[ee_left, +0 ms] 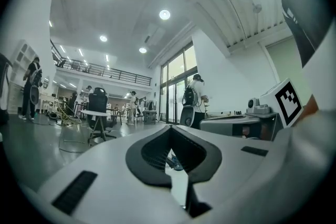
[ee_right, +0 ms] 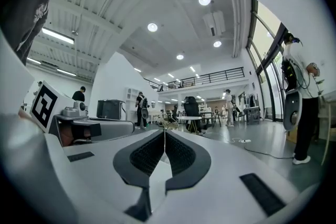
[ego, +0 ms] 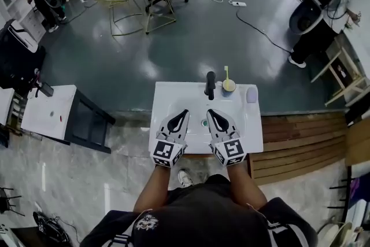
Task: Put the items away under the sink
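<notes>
On your white sink top (ego: 252, 135), a pale yellow cup (ego: 229, 86) upright by the far edge, just right of centre, a green-handled toothbrush (ego: 226, 72) standing in it, a rounded lilac item (ego: 251, 93), possibly soap, near the far right corner, apart from the cup.

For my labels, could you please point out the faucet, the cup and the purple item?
faucet (ego: 210, 84): head view, its black body.
cup (ego: 229, 86): head view, its open top.
purple item (ego: 251, 93): head view, its middle.

Both forearms reach forward, holding the left gripper (ego: 178, 119) and right gripper (ego: 215, 118) side by side, jaws closed and empty.
</notes>
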Demonstrator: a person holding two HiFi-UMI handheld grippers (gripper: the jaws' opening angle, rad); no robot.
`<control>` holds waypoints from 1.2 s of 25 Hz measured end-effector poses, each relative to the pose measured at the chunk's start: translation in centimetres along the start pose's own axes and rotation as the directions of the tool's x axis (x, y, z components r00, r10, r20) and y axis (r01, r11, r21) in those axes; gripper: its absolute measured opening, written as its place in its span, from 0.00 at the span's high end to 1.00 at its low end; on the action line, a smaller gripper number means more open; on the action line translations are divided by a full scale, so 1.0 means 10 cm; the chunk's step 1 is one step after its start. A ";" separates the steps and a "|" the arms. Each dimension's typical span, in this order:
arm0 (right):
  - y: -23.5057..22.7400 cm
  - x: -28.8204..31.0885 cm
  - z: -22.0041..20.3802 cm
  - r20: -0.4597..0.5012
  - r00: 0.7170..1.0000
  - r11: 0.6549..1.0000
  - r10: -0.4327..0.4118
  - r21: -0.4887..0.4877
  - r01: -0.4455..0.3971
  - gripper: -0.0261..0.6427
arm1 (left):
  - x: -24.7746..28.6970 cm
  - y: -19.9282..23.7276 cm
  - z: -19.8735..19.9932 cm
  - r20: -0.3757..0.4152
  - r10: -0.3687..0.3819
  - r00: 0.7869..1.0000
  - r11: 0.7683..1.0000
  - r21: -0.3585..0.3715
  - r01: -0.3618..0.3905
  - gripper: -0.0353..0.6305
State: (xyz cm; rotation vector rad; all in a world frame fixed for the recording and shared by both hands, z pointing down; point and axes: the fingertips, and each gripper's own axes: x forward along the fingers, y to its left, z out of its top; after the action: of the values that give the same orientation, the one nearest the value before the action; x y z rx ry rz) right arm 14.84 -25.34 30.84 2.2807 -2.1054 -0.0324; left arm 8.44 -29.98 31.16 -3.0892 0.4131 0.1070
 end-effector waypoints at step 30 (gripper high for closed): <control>-1.48 0.27 -0.80 -0.110 0.980 0.982 -0.164 0.076 0.173 0.74 | 1.17 0.37 -0.78 -0.136 0.058 0.989 0.992 -0.100 -0.072 0.95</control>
State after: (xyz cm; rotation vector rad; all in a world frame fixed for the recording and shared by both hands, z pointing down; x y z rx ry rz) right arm 30.07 -26.74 38.22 2.4455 -1.8948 0.1707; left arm 19.25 -36.85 38.09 -3.1977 0.5294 -0.0789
